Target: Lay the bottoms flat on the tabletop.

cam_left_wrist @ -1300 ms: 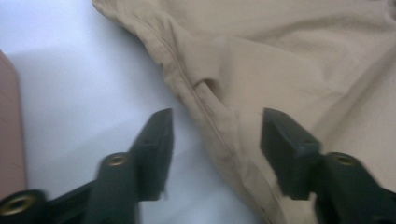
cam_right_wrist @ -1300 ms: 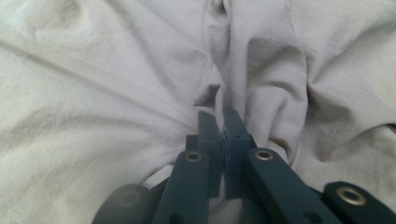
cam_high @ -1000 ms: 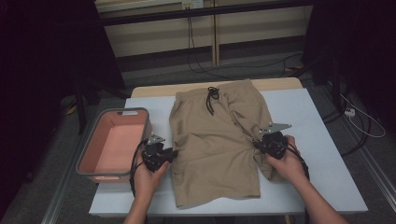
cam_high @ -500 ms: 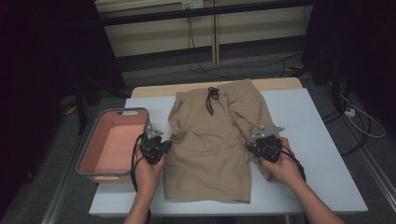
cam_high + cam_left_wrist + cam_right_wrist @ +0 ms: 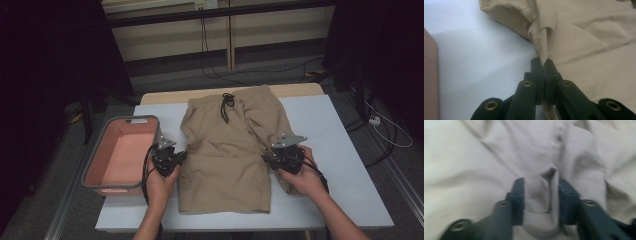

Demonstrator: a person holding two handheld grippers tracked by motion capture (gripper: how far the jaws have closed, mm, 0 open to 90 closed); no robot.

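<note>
Khaki shorts lie spread on the pale blue surface in the middle of the high view, waistband and black drawstring toward the top of the frame, leg hems toward the bottom. Folding looks barely started: the legs lie flat and no fold shows across the body of the garment. The left gripper sits at the left edge of the shorts, left of centre in the high view, its jaws pressed together on a raised pinch of fabric. The right gripper is at the right edge, its jaws apart with a ridge of cloth standing between them, not yet pinched. Left to do, by my judgement: close the right jaws, fold the shorts, perhaps move them to the pink bin at the left of the frame
</note>
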